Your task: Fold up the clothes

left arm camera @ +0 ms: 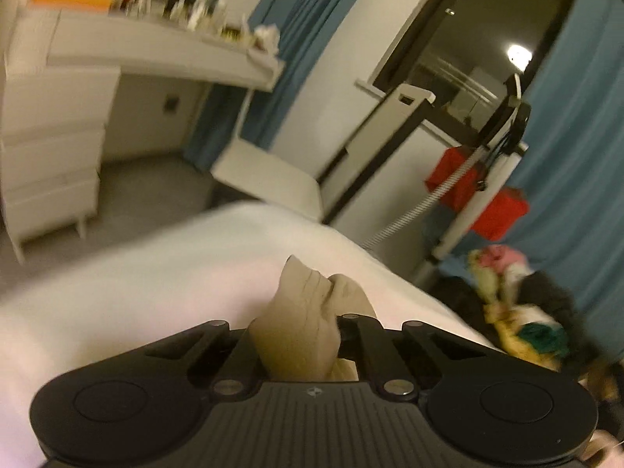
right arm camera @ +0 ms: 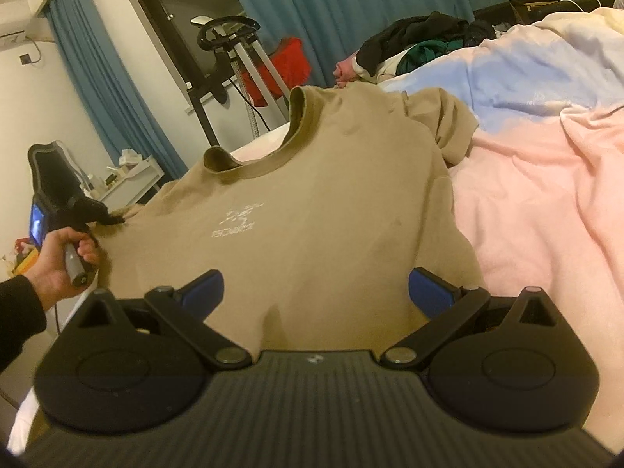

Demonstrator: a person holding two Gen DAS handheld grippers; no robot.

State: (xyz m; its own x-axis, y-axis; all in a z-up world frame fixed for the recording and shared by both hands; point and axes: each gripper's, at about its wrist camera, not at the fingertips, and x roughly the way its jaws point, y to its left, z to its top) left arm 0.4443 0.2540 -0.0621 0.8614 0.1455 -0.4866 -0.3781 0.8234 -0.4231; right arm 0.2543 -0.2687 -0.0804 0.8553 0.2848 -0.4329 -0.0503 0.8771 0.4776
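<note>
A tan T-shirt (right arm camera: 312,195) with a small white chest print lies spread on the bed, collar pointing away from me. My right gripper (right arm camera: 316,288) is open over its lower part, and the blue pads (right arm camera: 202,286) stand wide apart on either side of the cloth. In the right wrist view my left gripper (right arm camera: 113,218), held by a hand (right arm camera: 58,265), pinches the shirt's left edge. In the left wrist view that gripper (left arm camera: 296,331) is shut on a bunched fold of the tan T-shirt (left arm camera: 308,312), and the cloth hides its fingertips.
A pink and blue blanket (right arm camera: 546,214) covers the bed to the right. A pile of mixed clothes (right arm camera: 421,43) lies beyond the shirt's collar. A metal stand (right arm camera: 241,62) and a red bag (right arm camera: 290,64) stand past the bed. White drawers (left arm camera: 50,156) stand on the floor.
</note>
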